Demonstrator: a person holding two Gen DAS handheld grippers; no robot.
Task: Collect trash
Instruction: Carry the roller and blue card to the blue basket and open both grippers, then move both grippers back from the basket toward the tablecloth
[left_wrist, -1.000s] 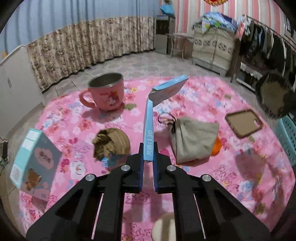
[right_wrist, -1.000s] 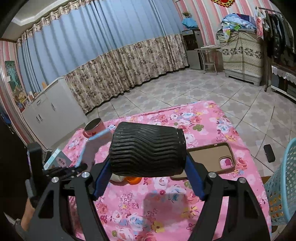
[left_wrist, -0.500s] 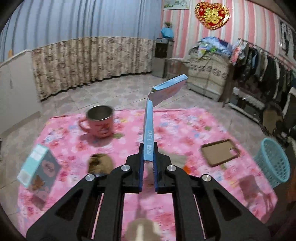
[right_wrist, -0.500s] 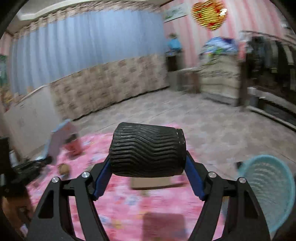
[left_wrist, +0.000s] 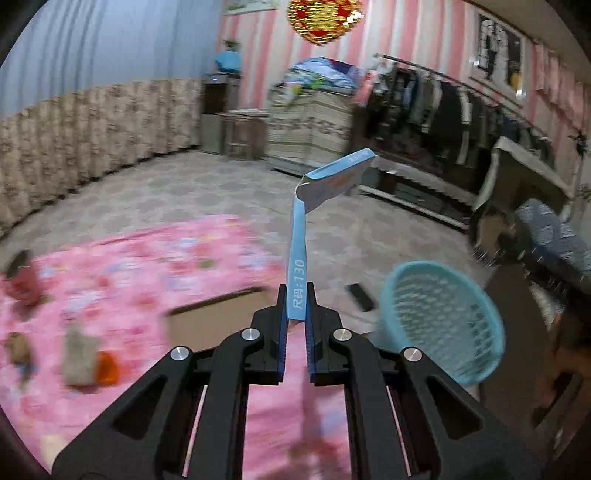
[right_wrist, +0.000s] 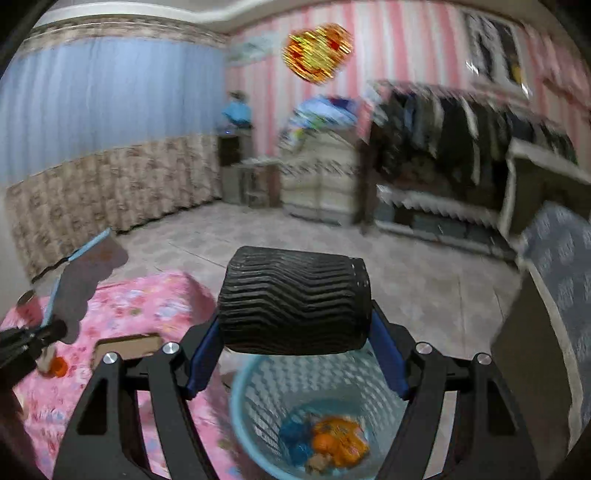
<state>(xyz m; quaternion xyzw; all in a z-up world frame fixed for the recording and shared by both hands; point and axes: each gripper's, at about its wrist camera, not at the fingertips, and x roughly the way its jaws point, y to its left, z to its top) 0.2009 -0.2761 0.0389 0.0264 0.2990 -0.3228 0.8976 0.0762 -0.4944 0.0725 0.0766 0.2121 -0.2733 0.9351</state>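
My left gripper (left_wrist: 296, 320) is shut on a flattened blue carton (left_wrist: 301, 258) that sticks up and bends right at its top. It hangs over the table's right end, left of the light-blue mesh basket (left_wrist: 439, 325). My right gripper (right_wrist: 295, 332) is shut on a black ribbed paper cup (right_wrist: 293, 301) held on its side, right above the basket (right_wrist: 258, 398). The basket holds orange and blue trash (right_wrist: 328, 441). The left gripper and its carton (right_wrist: 79, 266) show at the left of the right wrist view.
The pink floral tablecloth (left_wrist: 129, 258) carries a brown phone case (left_wrist: 218, 321), a grey pouch (left_wrist: 79, 354) with an orange thing, a crumpled brown scrap (left_wrist: 16, 349) and a pink mug (left_wrist: 20, 280). A dark small object (left_wrist: 360, 297) lies on the floor. A clothes rack (left_wrist: 443, 107) stands behind.
Both grippers have swung right from over the table towards the basket, each keeping its hold. The basket has come under the right gripper's cup and near the left gripper's carton.
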